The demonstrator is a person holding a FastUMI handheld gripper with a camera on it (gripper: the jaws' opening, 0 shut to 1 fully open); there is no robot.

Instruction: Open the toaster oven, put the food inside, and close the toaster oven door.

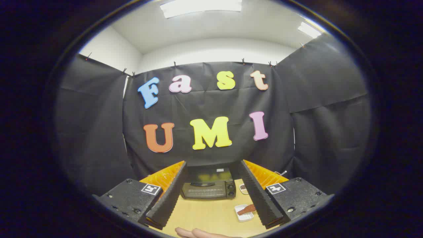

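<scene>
The claw is spread wide and grips nothing, framing the toaster oven beyond its fingers, likely lining up on the closed door; the food waits on a small white dish on the counter nearby, ready to load.

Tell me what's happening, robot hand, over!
Tool open, holding nothing, above the table. Toaster oven beyond the fingers, door shut. Food on a small white dish by the right finger, untouched. A hand rests on the table's near edge.
</scene>
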